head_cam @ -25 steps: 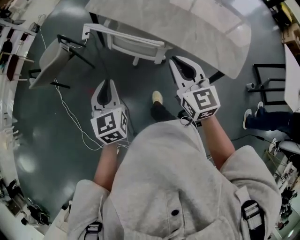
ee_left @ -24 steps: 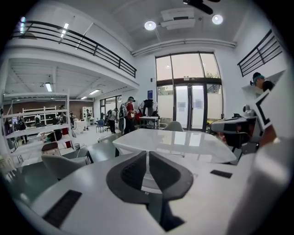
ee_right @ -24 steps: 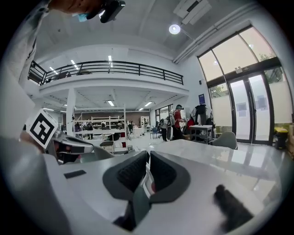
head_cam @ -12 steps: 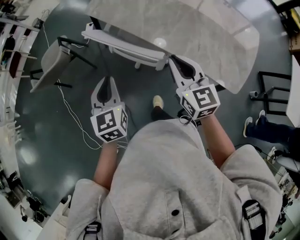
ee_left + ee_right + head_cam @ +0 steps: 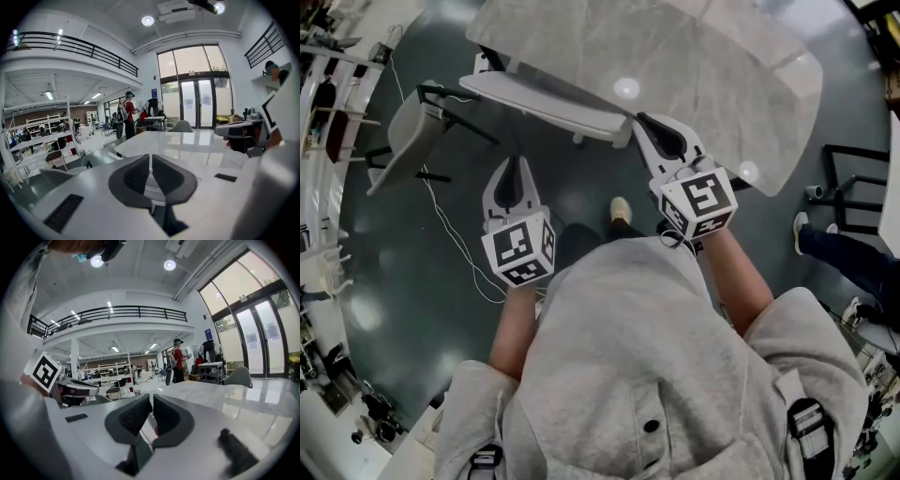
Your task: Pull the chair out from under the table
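At glossy marble-look table (image 5: 703, 75) edge, white curved chair (image 5: 544, 94); left hand-held gripper (image 5: 514, 164), right hand-held gripper (image 5: 640, 122) closed, empty.

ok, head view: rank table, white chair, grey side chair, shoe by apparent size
1. table
2-3. white chair, partly under the table, and grey side chair: alike, unranked
4. shoe

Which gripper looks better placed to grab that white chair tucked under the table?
The right gripper: its tip is beside the end of the chair back. The left gripper is over floor, short of it. Both are shut.
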`<state>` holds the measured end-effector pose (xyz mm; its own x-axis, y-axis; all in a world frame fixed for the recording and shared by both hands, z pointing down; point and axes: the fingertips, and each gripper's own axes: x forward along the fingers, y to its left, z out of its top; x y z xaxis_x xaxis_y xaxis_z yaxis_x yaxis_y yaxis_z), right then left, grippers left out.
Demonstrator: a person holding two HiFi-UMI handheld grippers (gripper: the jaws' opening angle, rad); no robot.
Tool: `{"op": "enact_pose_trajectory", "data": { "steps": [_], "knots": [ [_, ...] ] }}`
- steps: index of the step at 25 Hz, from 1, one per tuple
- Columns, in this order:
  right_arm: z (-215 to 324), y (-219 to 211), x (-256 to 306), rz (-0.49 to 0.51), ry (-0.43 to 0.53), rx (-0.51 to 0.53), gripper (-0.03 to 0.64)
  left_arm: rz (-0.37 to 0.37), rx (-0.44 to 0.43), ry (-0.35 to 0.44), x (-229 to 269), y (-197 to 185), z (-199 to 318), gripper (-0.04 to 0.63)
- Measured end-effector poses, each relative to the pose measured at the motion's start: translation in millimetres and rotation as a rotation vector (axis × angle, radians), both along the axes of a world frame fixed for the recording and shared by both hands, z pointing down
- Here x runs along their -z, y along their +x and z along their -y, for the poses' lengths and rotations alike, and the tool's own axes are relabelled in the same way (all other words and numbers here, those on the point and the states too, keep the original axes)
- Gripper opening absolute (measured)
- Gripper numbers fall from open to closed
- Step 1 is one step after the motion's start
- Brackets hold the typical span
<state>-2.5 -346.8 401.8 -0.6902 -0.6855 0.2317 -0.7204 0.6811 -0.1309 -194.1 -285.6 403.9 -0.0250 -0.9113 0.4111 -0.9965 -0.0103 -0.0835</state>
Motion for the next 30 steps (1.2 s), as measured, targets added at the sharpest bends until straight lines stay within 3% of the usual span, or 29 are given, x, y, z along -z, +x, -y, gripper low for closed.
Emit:
{"op": "enact_pose_trajectory", "data": {
  "steps": [10,20,26,30],
  "knots": [
    [1,2,-2,0.008,-0.004,0.007,0.04,0.026,-0.022,-0.001,4,5,10,0.031],
    [16,-10,-12,-0.017,-0.033,-0.006,0.04,0.019,-0.115,-0.048,-10,-5,38,0.032],
    [30,-29,-22,-0.073,-0.057,-0.015,0.04,-0.008,-0.208,-0.085,-23,-22,65,0.034],
    [34,-52,-33,-0.112,-0.105,0.039,0.041,0.015,-0.313,-0.134,-36,-32,82,0.058]
  ]
}}
